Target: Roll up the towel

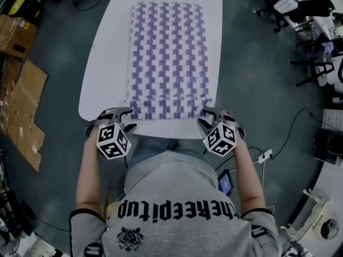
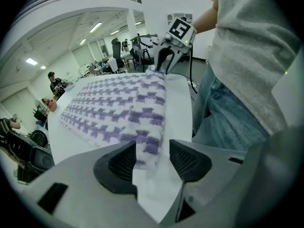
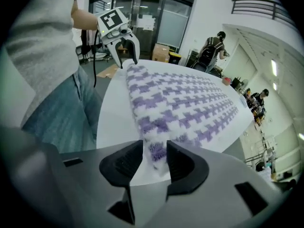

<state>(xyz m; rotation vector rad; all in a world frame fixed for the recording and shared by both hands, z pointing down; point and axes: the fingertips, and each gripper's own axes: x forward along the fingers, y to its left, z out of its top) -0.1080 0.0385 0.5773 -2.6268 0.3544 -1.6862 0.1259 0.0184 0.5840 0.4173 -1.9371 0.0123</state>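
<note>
A purple-and-white patterned towel (image 1: 167, 58) lies flat along the white table (image 1: 107, 63), its near end at the table's front edge. My left gripper (image 1: 124, 113) is at the towel's near left corner and my right gripper (image 1: 206, 114) at its near right corner. In the left gripper view the towel (image 2: 118, 103) has its corner in the wide gap of the left gripper (image 2: 153, 158), apart from the pads. In the right gripper view the right gripper (image 3: 154, 158) straddles the other corner of the towel (image 3: 180, 99) with a narrower gap. Each view shows the opposite gripper (image 2: 166, 56) (image 3: 124, 51) at the far corner.
Flattened cardboard boxes (image 1: 21, 90) lie on the floor to the left. Office chairs (image 1: 305, 15) and a power strip with cable (image 1: 265, 155) are on the right. People (image 3: 213, 46) stand in the background. The person's body is close against the table's front edge.
</note>
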